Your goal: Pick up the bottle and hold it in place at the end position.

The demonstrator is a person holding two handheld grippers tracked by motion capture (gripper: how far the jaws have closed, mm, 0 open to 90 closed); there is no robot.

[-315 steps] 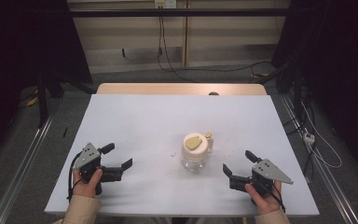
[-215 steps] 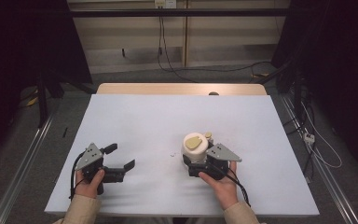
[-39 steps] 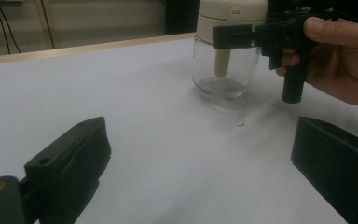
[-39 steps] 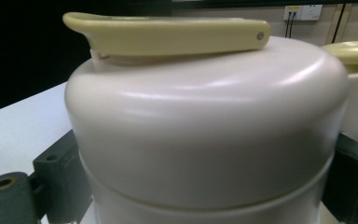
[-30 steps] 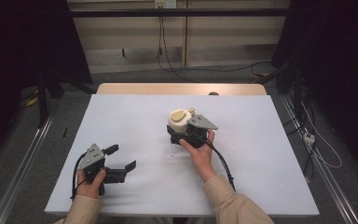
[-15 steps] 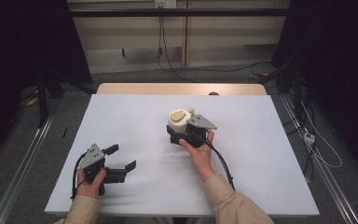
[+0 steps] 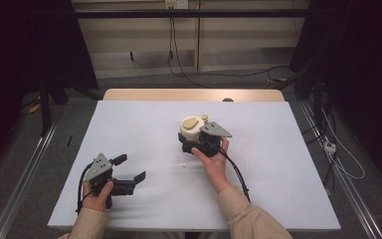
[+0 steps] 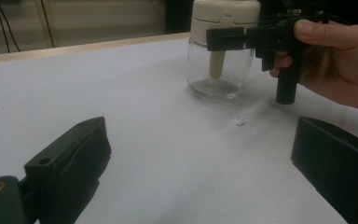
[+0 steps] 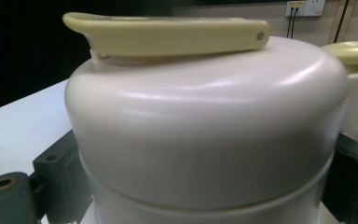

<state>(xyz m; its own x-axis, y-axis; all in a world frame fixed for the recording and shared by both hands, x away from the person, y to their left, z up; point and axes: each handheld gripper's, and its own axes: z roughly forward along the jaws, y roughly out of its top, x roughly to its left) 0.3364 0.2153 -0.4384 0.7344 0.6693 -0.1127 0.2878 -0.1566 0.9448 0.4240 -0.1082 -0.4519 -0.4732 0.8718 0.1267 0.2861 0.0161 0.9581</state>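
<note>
Holding the jar [image 7: 191, 130] is the step we judge to be in hand: the right gripper [image 7: 195, 144] has its jaws closed on the jar's cream lid, one black jaw on each side of it in the right gripper view. The jar stands on the tabletop [image 7: 144, 124] a little beyond its middle, toward the far edge. We would say the next move calls for a steady grip and either a release or a lift. The left gripper [image 7: 129, 174] waits near the near left corner with its jaws spread and nothing between them. The jar [image 8: 220, 46] has a clear glass body, a domed cream lid, a yellowish flap on top [image 9: 168, 32] and a pale stem hanging inside.
</note>
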